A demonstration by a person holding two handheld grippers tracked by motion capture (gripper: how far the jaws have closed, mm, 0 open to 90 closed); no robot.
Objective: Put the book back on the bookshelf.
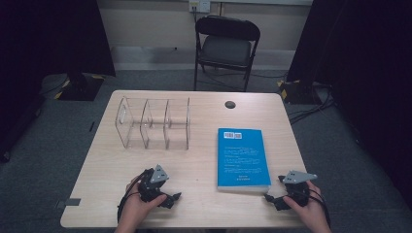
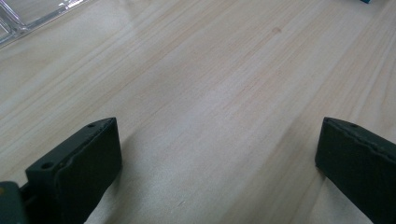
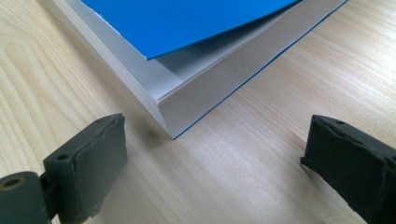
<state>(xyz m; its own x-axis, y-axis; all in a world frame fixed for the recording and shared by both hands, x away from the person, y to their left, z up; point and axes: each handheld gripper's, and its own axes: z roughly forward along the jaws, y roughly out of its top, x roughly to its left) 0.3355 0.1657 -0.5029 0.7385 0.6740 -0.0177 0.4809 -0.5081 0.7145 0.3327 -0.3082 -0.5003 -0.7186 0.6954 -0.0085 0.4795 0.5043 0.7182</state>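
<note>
Your left hand-held gripper (image 1: pixel 171 197) and right hand-held gripper (image 1: pixel 270 196) rest wide open and empty on the table (image 1: pixel 194 160), the blue book (image 1: pixel 242 158) lying flat, untouched, beside the empty clear rack (image 1: pixel 153 124).

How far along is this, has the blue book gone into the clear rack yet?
Nothing looks done: the blue paperback book lies flat on the wooden table, apart from the clear acrylic rack, whose slots are empty. In hand: nothing; left gripper open over bare wood, right gripper open at the book's corner. Left: presumably everything.
</note>
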